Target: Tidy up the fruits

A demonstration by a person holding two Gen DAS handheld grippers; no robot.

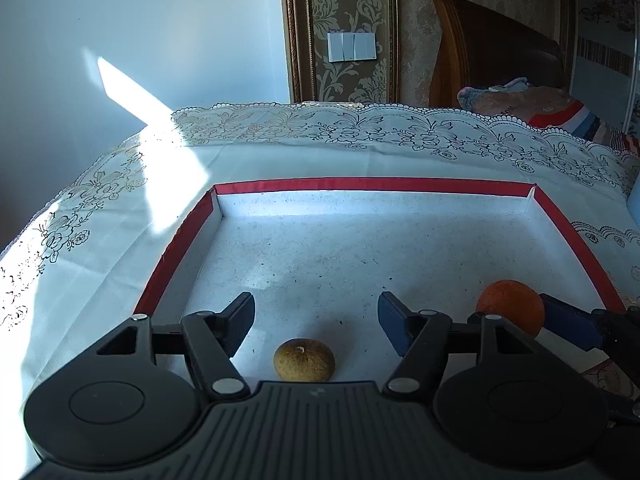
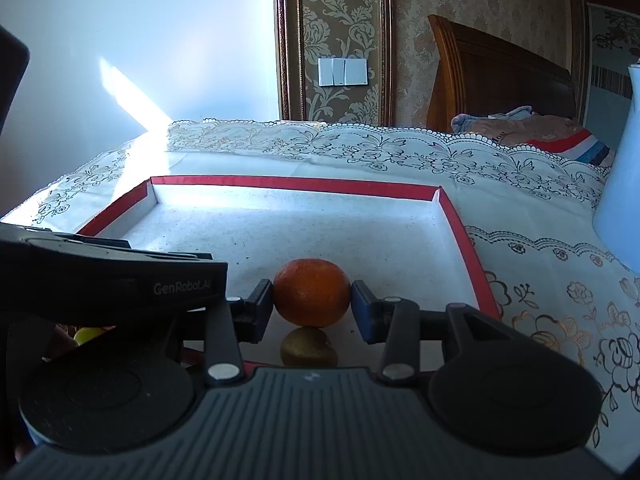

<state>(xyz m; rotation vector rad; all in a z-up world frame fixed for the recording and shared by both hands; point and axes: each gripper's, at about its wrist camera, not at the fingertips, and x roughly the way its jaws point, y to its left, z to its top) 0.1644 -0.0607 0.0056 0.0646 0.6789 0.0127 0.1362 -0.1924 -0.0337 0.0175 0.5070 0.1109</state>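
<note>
Here, a lace-patterned tablecloth [image 1: 360,136] is seen under a shallow red-rimmed tray [image 1: 372,185]. Inside the tray, the left gripper [image 1: 316,320] is held with fingers spread wide above a brownish fruit [image 1: 304,360]. An orange [image 2: 312,298] is clamped between the right gripper [image 2: 313,304] fingers, over the tray floor.

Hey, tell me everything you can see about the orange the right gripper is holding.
The orange is round, deep orange, with dull, finely pitted skin, whole and unpeeled. The right gripper is shut on it, one pad against each side. It is over the near part of the red-rimmed white tray, above a brownish-green fruit; whether they touch is unclear.
</note>
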